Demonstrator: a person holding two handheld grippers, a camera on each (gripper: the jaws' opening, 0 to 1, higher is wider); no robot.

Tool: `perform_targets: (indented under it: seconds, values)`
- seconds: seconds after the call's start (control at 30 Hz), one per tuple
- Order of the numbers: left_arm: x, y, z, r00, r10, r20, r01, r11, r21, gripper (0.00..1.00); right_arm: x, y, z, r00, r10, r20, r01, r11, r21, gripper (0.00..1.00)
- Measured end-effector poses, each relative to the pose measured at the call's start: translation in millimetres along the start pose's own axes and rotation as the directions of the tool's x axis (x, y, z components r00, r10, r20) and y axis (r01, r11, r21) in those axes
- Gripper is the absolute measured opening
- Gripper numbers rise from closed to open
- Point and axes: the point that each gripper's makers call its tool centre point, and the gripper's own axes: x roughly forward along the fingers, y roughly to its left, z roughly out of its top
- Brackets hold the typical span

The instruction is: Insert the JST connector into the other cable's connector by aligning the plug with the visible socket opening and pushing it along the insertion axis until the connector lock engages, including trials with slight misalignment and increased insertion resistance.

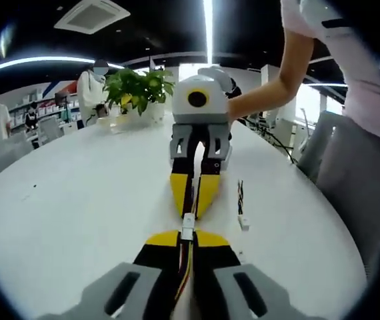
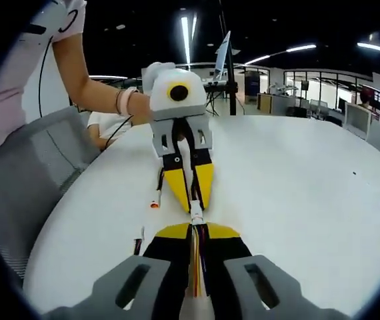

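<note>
Left tongs clamp a cable, right tongs another; connectors meet above the worktop; next, push straight until locked.

An open-plan office: white table, grey chairs, monitors (strip lights overhead), potted plant.
</note>
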Motion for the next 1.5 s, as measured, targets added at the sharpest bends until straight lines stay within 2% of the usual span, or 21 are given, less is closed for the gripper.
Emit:
perform_targets:
  seconds: [0.23, 0.37, 0.47, 0.67, 0.73, 0.87, 0.93, 1.17, 1.2, 1.3, 1.33, 1.4, 1.5]
  values:
    - [-0.3, 2.0, -6.1, 1.0, 0.013, -0.011, -0.013, 1.0, -0.014, 0.01, 1.1, 2.8, -3.2, 1.0, -0.002, 0.014, 0.002, 1.0, 0.013, 0.08]
    - [-3.0, 6.4, -8.0, 1.0, 0.03, -0.006, -0.031, 0.999, -0.026, 0.07, 1.4, 3.5, -3.3, 0.999, -0.018, 0.026, 0.018, 1.0, 0.014, 0.09]
    - [-7.9, 11.2, -10.2, 0.998, 0.058, -0.015, -0.058, 0.998, -0.036, 0.14, 0.9, 4.4, -2.2, 0.999, -0.029, 0.024, 0.029, 1.0, 0.012, 0.14]
    - [-23.1, 17.1, 6.4, 0.995, 0.097, 0.028, -0.096, 0.995, -0.031, 0.16, -5.4, 1.5, 4.9, 0.997, -0.052, 0.049, 0.05, 0.998, 0.029, 0.17]
    - [-27.9, 16.6, 12.9, 0.993, 0.105, 0.054, -0.103, 0.994, -0.035, 0.17, -7.8, 3.2, 10.1, 0.997, -0.059, 0.054, 0.058, 0.998, 0.018, 0.17]
    - [-35.3, 19.3, 16.8, 0.989, 0.132, 0.073, -0.13, 0.991, -0.037, 0.24, -15.2, 9.7, 26.5, 0.994, -0.062, 0.091, 0.062, 0.998, -0.005, 0.16]
    - [-39.1, 19.1, 21.2, 0.986, 0.147, 0.083, -0.145, 0.989, -0.026, 0.25, -19.1, 12.2, 31.9, 0.993, -0.069, 0.096, 0.071, 0.997, -0.019, 0.16]
    - [-44.5, 6.6, 28.2, 0.989, 0.131, 0.072, -0.132, 0.991, 0.01, 0.28, -27.4, 31.5, 39.3, 0.994, -0.056, 0.092, 0.061, 0.997, -0.052, 0.15]
    - [-45.1, 5.9, 22.9, 0.99, 0.129, 0.051, -0.13, 0.991, 0.029, 0.3, -28.1, 33.9, 39.4, 0.995, -0.055, 0.088, 0.061, 0.996, -0.068, 0.15]
    - [-47.4, -0.7, 17.9, 0.993, 0.114, 0.039, -0.115, 0.993, 0.04, 0.29, -29.4, 41.0, 38.6, 0.995, -0.047, 0.083, 0.053, 0.995, -0.079, 0.14]
    - [-48.0, -12.5, 23.0, 0.994, 0.103, 0.033, -0.104, 0.994, 0.045, 0.28, -29.2, 43.2, 38.1, 0.996, -0.043, 0.084, 0.05, 0.996, -0.079, 0.14]
    - [-48.2, -22.5, 23.7, 0.996, 0.091, 0.017, -0.092, 0.994, 0.055, 0.28, -27.8, 48.4, 34.4, 0.997, -0.034, 0.069, 0.04, 0.995, -0.087, 0.14]
    - [-49.3, -31.7, 18.4, 0.997, 0.083, -0.005, -0.082, 0.994, 0.073, 0.28, -24.0, 56.3, 26.3, 0.999, -0.003, 0.051, 0.006, 0.997, -0.074, 0.13]
